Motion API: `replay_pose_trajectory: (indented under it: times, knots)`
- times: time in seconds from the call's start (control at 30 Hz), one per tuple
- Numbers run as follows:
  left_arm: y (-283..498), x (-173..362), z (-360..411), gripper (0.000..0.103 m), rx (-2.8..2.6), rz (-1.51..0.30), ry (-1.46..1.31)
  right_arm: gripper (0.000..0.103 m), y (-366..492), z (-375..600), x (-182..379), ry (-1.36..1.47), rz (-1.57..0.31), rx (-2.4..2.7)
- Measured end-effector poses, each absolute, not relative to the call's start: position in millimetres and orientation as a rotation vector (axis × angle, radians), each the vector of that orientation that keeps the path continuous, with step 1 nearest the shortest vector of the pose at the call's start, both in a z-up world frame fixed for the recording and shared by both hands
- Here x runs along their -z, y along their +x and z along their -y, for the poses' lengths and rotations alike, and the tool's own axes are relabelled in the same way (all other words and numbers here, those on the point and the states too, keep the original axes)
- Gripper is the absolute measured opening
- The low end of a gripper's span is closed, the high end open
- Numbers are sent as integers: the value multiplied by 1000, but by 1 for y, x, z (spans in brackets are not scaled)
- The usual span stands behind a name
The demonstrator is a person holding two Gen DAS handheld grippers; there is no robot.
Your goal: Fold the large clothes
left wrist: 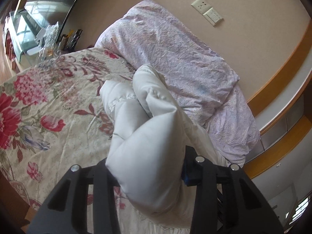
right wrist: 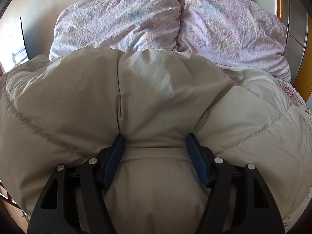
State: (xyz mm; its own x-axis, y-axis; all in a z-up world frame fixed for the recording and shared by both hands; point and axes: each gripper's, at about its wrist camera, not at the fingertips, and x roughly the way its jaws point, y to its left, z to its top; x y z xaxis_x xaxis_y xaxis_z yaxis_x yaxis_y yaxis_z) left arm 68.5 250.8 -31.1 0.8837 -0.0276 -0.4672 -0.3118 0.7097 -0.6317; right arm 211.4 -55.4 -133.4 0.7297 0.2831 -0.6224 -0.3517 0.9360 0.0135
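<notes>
A puffy white quilted down jacket [left wrist: 140,136] lies on a bed with a floral sheet [left wrist: 48,101]. My left gripper [left wrist: 148,167] is shut on a thick fold of the jacket and holds it up off the sheet; the fabric hides most of its blue pads. In the right wrist view the jacket [right wrist: 156,89] fills the frame. My right gripper [right wrist: 156,148] has its blue pads pressed on a bunched fold of the jacket, with a wide wad of padding between them.
A lilac duvet [left wrist: 175,62] is piled at the head of the bed against the beige wall; it also shows in the right wrist view [right wrist: 175,19]. A wooden headboard [left wrist: 276,89] curves at right. A cluttered shelf [left wrist: 48,39] stands beyond the bed's far side.
</notes>
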Motion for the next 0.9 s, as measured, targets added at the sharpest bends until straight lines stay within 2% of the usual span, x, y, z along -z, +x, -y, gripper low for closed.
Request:
replay_pose_trajectory:
  times: [0.43, 0.9]
  knots:
    - [97, -59, -155, 39, 20, -387, -503, 68, 215, 56, 139, -88, -673, -346]
    - [137, -83, -61, 41, 235, -397, -397, 68, 219, 67, 138, 14, -675, -393]
